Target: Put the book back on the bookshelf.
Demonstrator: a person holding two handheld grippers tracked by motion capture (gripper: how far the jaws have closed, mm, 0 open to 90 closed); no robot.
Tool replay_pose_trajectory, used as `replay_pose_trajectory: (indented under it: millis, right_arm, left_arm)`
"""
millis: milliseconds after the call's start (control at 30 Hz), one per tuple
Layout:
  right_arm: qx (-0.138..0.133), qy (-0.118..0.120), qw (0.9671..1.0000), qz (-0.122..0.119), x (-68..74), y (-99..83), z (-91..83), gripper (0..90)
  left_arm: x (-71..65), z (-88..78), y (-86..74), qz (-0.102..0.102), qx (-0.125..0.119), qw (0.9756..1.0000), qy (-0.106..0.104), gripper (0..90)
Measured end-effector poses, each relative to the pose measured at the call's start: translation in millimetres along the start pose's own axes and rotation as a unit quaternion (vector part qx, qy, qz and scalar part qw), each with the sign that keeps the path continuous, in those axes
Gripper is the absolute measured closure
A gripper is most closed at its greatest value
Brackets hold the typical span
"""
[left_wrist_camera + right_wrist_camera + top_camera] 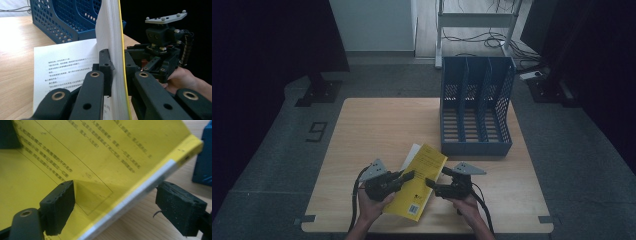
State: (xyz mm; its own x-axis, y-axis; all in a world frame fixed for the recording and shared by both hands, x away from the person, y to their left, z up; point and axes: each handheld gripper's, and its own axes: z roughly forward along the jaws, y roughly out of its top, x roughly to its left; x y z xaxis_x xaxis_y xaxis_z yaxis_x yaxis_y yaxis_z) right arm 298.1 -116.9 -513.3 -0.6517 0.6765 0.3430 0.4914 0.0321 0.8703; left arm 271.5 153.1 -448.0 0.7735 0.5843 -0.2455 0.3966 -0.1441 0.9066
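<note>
A yellow-covered book (426, 165) lies near the table's front edge, partly opened. My left gripper (409, 176) is shut on the book's block of pages and yellow cover (110, 30), held up on edge between the jaws of my left gripper (117, 67). One printed white page (65, 65) lies flat on the table beside it. My right gripper (429, 182) is open at the book's right side. In the right gripper view my right gripper (115, 207) straddles the spine edge of the book (100, 150), one jaw over the cover and the other over bare wood, neither touching it.
A blue three-slot file holder (474, 145) stands just behind the book on the right half of the wooden table (377, 130), slots facing up and toward me. Its perforated wall (67, 20) is close behind the page. The floor beyond holds cables and stands.
</note>
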Motion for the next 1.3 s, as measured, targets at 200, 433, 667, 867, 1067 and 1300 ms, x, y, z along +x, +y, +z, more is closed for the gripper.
replay_pose_trajectory:
  millis: [200,433,667,867,1067,1300]
  right_arm:
    - [0.0,0.014,0.9999,0.007,-1.2,-0.7,1.3,14.4]
    - [-0.002,0.031,0.9994,0.015,-1.9,-1.4,2.4,14.2]
    - [-0.001,0.039,0.9991,0.019,-1.4,-1.4,2.5,14.1]
    - [-0.001,0.038,0.9991,0.017,-0.6,-0.8,0.3,16.4]
    - [-0.017,0.037,0.9992,0.004,4.0,1.8,-4.5,18.0]
    - [-0.031,0.034,0.9989,-0.011,6.7,3.3,-9.4,21.1]
  left_arm:
    - [0.8,-1.2,0.5,-0.005,0.0,1.0,-0.006,83.0]
    - [0.6,-2.7,1.0,-0.009,-0.003,0.9999,-0.011,83.0]
    - [2.8,-2.9,0.0,-0.016,-0.004,0.9996,-0.021,83.0]
    - [8.2,-5.4,0.3,-0.023,-0.003,0.9993,-0.03,82.9]
    - [15.7,-10.0,0.5,-0.033,-0.002,0.9985,-0.043,82.9]
    - [19.8,-13.1,0.8,-0.035,-0.002,0.9983,-0.048,82.9]
